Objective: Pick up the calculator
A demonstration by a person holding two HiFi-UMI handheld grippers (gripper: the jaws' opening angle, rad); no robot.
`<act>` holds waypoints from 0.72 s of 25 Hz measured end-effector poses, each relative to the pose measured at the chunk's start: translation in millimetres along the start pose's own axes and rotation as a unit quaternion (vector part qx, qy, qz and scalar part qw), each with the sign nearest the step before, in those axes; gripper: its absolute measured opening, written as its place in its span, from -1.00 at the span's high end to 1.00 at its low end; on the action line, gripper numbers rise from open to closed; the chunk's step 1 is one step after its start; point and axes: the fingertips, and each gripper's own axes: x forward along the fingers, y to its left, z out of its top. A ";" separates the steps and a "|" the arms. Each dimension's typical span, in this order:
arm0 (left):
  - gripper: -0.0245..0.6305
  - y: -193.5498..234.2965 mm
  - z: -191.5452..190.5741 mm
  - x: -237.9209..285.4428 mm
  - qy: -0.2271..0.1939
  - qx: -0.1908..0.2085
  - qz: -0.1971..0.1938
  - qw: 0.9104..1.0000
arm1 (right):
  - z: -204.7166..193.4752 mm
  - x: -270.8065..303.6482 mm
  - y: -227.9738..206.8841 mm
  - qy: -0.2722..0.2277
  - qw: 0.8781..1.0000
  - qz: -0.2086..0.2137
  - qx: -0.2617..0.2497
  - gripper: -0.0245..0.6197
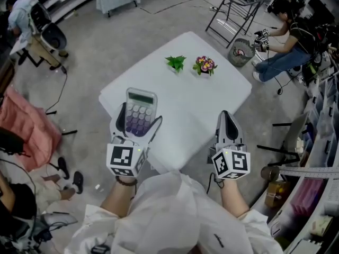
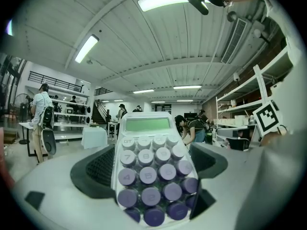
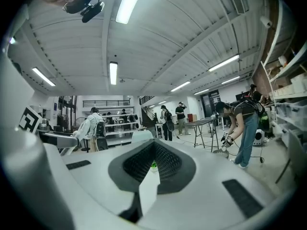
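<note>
A white calculator (image 1: 140, 112) with round purple keys and a green display sits between the jaws of my left gripper (image 1: 139, 121), lifted over the near left part of the white table (image 1: 180, 97). In the left gripper view the calculator (image 2: 152, 171) fills the gap between the dark pads, display end pointing away. My right gripper (image 1: 227, 121) hovers over the table's near right edge, its jaws pressed together with nothing between them; in the right gripper view (image 3: 152, 165) the pads meet.
Two small potted plants stand at the table's far side: a green one (image 1: 176, 63) and a flowering one (image 1: 204, 65). A person (image 1: 288, 38) crouches beyond the table at right by a wire bin (image 1: 242, 52). Shelving (image 1: 318, 157) lines the right.
</note>
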 end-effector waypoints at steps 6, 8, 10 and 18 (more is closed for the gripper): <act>-0.60 8.1 5.3 -8.6 -0.012 0.001 0.011 1.000 | 3.6 -6.3 -0.9 -0.006 1.000 -0.003 -0.002 0.87; -0.60 10.3 6.3 -9.7 -0.015 0.000 0.013 1.000 | 3.4 -7.0 -0.3 -0.007 1.000 -0.002 -0.003 0.87; -0.60 11.0 7.3 -9.9 -0.016 0.001 0.014 1.000 | 3.6 -8.0 0.7 -0.007 1.000 0.000 -0.004 0.87; -0.60 8.1 5.0 -7.6 -0.013 0.002 0.012 1.000 | 4.4 -8.7 2.9 -0.007 1.000 0.006 -0.004 0.87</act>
